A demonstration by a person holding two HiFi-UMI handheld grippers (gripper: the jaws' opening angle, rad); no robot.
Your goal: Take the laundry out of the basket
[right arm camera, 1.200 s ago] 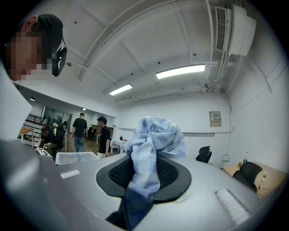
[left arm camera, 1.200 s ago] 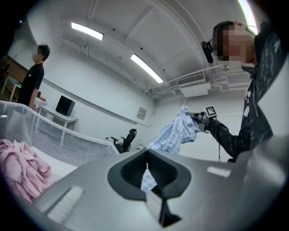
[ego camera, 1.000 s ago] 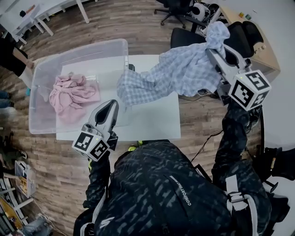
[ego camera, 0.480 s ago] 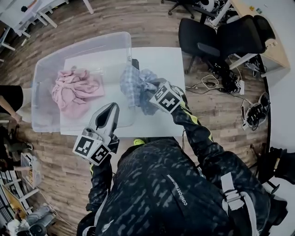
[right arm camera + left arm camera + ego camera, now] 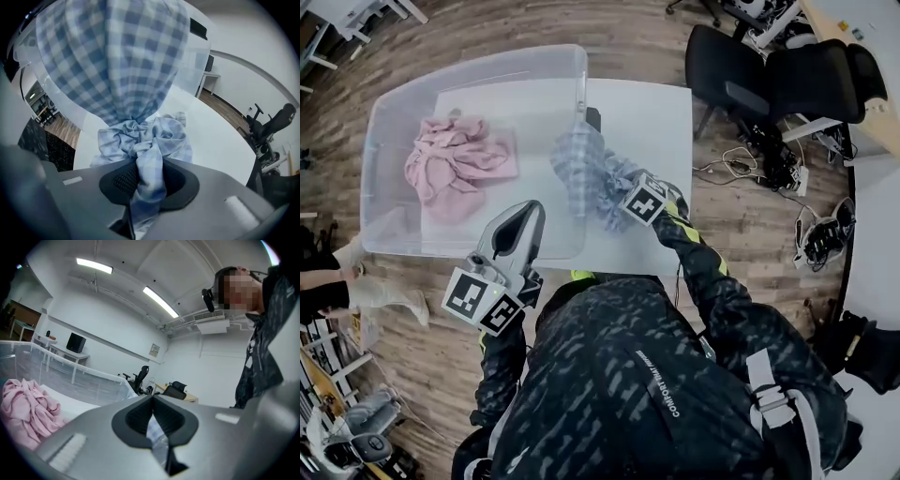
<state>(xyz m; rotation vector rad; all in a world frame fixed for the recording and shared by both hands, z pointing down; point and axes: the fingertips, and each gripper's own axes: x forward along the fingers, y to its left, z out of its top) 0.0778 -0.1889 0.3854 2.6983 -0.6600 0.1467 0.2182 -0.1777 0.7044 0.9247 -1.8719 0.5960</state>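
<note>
Head view: right tool (image 5: 620, 188) pinches the checked shirt (image 5: 581, 161) over the desk (image 5: 649, 111); pink garment (image 5: 455, 171) in the basket (image 5: 478, 64) lies nearer the empty, pressed-together left tool (image 5: 528, 210)

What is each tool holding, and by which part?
Right tool is shut on the blue checked cloth, pinching a bunched fold; which part of the garment can't be told. Left tool is shut and empty.

The cloth (image 5: 581, 169) is a blue-and-white check, and the garment (image 5: 455, 169) in the clear, colourless basket (image 5: 478, 70) is plain pale pink. The table (image 5: 647, 112) is white over a brown wood-grain floor (image 5: 628, 37). The left gripper (image 5: 528, 208) is grey, its cube marked in black-and-white squares.
</note>
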